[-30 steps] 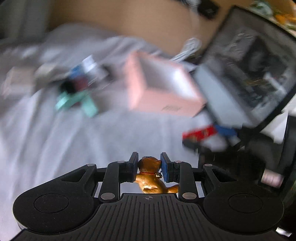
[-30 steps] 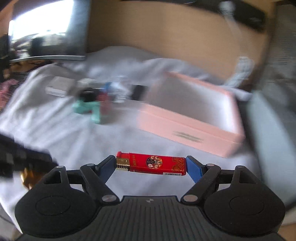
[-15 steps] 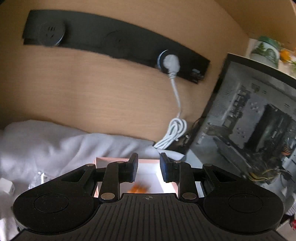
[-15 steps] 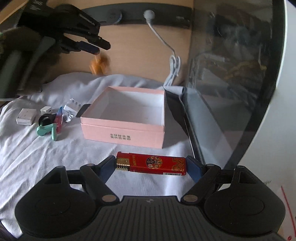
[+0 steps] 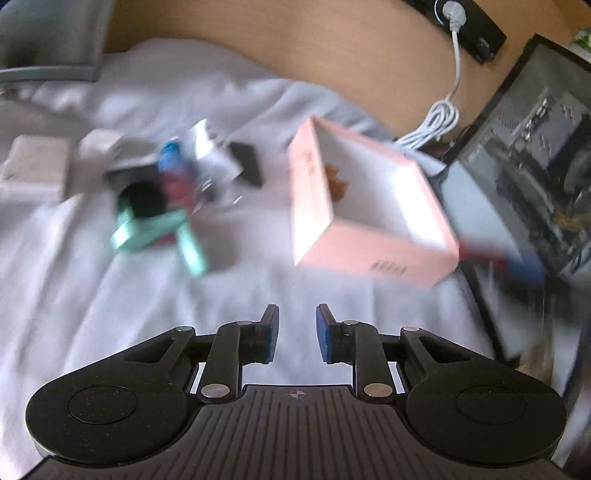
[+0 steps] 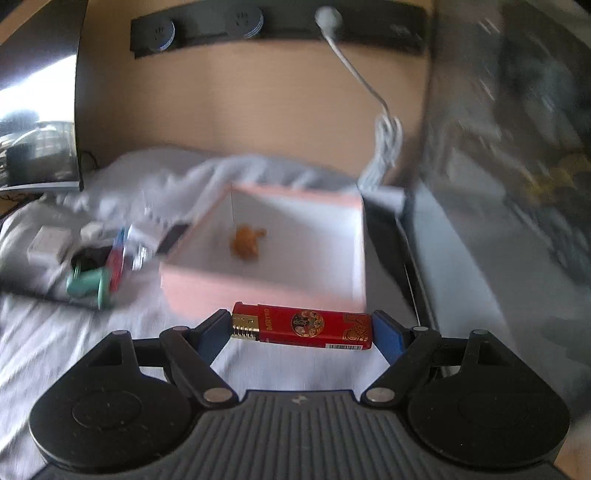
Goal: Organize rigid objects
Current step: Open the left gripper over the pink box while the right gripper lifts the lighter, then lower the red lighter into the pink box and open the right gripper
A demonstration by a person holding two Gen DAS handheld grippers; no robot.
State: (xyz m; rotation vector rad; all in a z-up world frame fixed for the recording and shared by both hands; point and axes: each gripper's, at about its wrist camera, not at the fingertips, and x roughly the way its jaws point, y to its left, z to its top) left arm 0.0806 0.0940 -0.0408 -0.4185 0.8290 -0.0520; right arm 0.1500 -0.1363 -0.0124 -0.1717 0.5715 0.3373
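A pink open box (image 5: 369,206) sits on the white cloth; it also shows in the right wrist view (image 6: 280,258). A small orange figurine (image 6: 246,242) lies inside it, also seen in the left wrist view (image 5: 337,181). My left gripper (image 5: 297,332) is open and empty, in front of the box. My right gripper (image 6: 301,328) is shut on a red lighter (image 6: 301,326), held crosswise just before the box's near wall. A blurred pile of small items (image 5: 162,199) with a teal clip lies left of the box.
A computer case with a glass panel (image 5: 524,158) stands right of the box. A white cable (image 5: 436,125) hangs from a black socket strip (image 6: 280,26) on the wooden wall. White small boxes (image 5: 37,166) lie at far left. A monitor (image 6: 37,110) stands at back left.
My left gripper let go of the orange figurine, which now lies in the pink box, and pulled back and down. My right gripper moved closer to the box with the lighter.
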